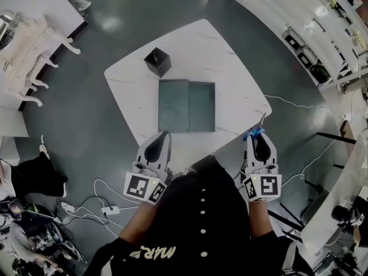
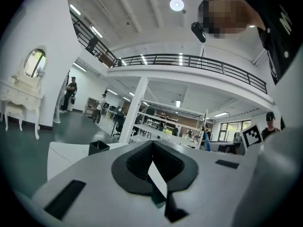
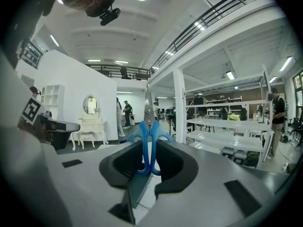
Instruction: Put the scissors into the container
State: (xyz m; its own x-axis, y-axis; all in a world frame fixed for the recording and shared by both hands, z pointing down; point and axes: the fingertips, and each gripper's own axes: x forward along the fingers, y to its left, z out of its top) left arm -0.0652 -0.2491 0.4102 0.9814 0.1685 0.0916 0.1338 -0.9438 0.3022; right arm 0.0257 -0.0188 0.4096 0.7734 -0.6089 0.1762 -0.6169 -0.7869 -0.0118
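My right gripper (image 1: 260, 137) is shut on blue-handled scissors (image 1: 254, 133) just off the near right edge of the white table (image 1: 230, 68). In the right gripper view the blue handles (image 3: 149, 138) are pinched between the black pads and the blades point up and away. My left gripper (image 1: 164, 138) hangs at the table's near edge, its jaws together with nothing in them (image 2: 152, 145). A small black square container (image 1: 157, 61) stands at the table's far left and also shows in the left gripper view (image 2: 98, 147). A flat dark green tray (image 1: 187, 105) lies in the middle of the table.
A white dressing table (image 1: 29, 45) stands on the floor at far left. White shelving (image 1: 322, 27) runs along the right. Cables (image 1: 106, 203) trail on the dark floor near my feet. People stand far off in the hall.
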